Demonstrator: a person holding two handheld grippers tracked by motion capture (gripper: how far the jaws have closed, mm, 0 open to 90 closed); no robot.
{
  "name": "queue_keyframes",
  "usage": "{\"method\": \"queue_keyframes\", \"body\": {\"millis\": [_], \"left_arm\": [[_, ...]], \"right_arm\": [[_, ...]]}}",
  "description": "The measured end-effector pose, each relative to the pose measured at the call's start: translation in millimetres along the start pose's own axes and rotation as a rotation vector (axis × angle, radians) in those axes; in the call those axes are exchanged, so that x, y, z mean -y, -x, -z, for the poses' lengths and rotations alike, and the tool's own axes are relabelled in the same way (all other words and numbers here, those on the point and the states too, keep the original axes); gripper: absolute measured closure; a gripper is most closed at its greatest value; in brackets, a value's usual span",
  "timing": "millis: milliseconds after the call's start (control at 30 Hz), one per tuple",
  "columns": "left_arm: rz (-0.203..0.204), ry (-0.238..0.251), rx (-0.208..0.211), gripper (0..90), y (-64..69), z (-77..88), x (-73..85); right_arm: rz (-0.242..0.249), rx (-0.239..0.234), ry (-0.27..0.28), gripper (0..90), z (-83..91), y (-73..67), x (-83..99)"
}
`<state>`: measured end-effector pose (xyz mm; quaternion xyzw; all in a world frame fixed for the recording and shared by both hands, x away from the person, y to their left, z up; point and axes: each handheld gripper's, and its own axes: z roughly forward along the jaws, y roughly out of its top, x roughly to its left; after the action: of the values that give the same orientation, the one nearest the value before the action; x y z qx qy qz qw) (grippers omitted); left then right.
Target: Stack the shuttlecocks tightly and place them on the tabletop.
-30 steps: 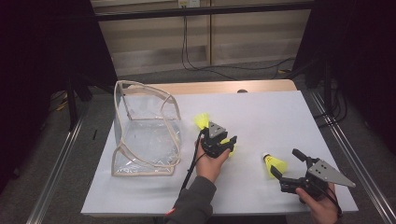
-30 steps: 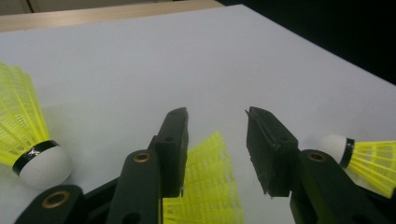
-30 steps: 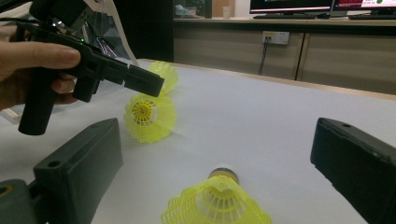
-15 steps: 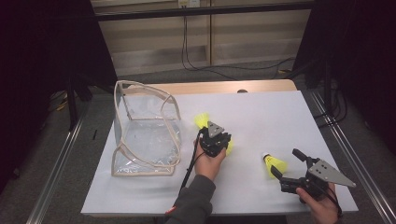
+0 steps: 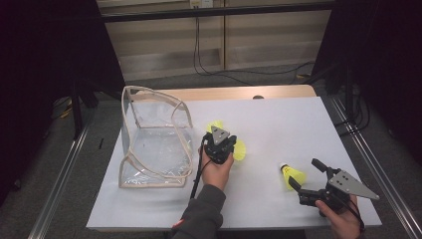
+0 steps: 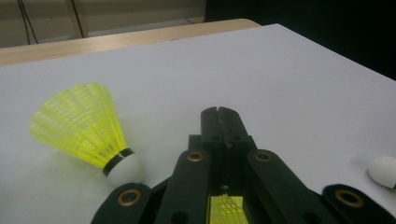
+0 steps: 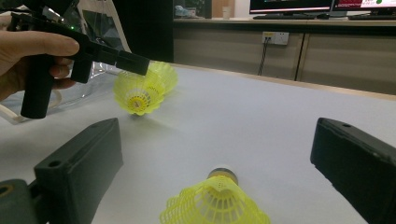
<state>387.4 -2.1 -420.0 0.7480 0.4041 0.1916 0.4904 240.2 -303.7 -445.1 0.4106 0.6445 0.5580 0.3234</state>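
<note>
Three yellow shuttlecocks on white table [image 5: 308,124], beside clear bag [image 5: 154,144] standing open at left. Left gripper [image 5: 222,142] shut on skirt of held shuttlecock [image 5: 240,150], lifted clear per right gripper view; mesh pinched between jaws in left gripper view. Second shuttlecock [image 6: 88,133] lying just beside it, cork toward camera. Right gripper [image 5: 306,175] wide open, jaws either side of third shuttlecock [image 7: 217,200], not touching.

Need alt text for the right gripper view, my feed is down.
The right gripper, jaws wide open, frames a yellow shuttlecock lying on the white table. Farther off, the left gripper pinches a second shuttlecock by its skirt, beside a clear bag.
</note>
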Motion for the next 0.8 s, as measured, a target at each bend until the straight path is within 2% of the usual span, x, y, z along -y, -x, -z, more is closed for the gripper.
{"method": "queue_keyframes", "body": {"millis": [100,333,533,800], "left_arm": [[-0.003,0.009,-0.023,90.0,-3.5,2.4,-0.8],[0.032,0.033,-0.059,90.0,-12.2,7.2,-2.6],[0.047,0.047,-0.099,90.0,-18.1,10.2,-4.2],[0.036,0.047,-0.148,90.0,-22.6,11.5,-4.9]], "right_arm": [[0.0,0.0,0.0,1.6,-0.1,0.0,0.0],[0.0,0.0,0.001,1.5,0.0,-0.1,0.0],[0.001,0.001,0.001,1.5,0.0,-0.1,-0.1],[-0.001,0.001,0.002,1.5,0.1,0.0,0.1]]}}
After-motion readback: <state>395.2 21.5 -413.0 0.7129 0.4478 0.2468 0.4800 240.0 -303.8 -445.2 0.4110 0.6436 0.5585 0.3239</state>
